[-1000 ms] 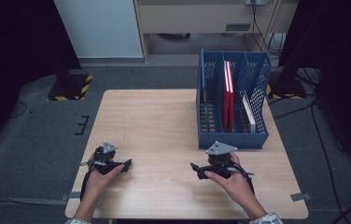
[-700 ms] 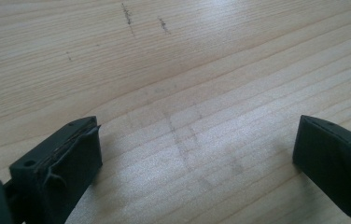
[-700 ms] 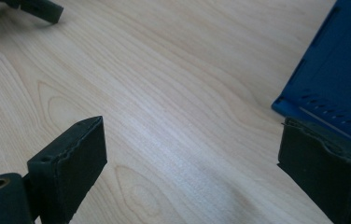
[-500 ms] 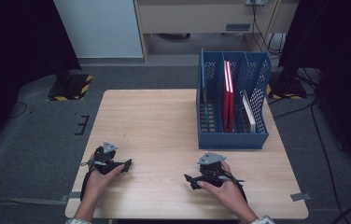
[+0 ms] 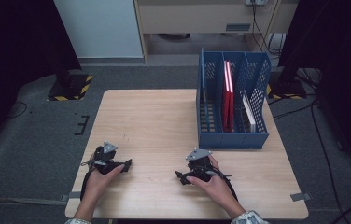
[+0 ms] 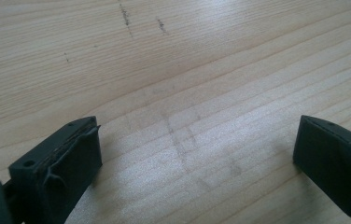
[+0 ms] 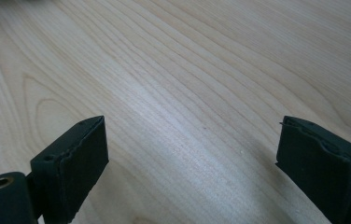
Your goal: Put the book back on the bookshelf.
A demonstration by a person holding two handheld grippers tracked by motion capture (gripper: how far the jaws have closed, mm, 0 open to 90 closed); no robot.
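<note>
My left gripper (image 5: pixel 126 164) rests low on the wooden table (image 5: pixel 155 116) at its front left, held in a hand. In the left gripper view its black jaws stand wide apart over bare wood, gripper (image 6: pixel 197 154) open and empty. My right gripper (image 5: pixel 179 176) lies near the front middle of the table, also held in a hand. Its own view shows the gripper (image 7: pixel 192 158) open with only wood grain between the jaws.
A blue perforated file rack (image 5: pixel 232 135) stands at the table's right back, holding red folders (image 5: pixel 228 93) and a white one (image 5: pixel 248 114). Dark stands and cables lie on the grey floor around the table. A white cabinet (image 5: pixel 101 28) stands behind.
My right gripper has slid toward the front edge and a little leftward. The left gripper has stayed put.
</note>
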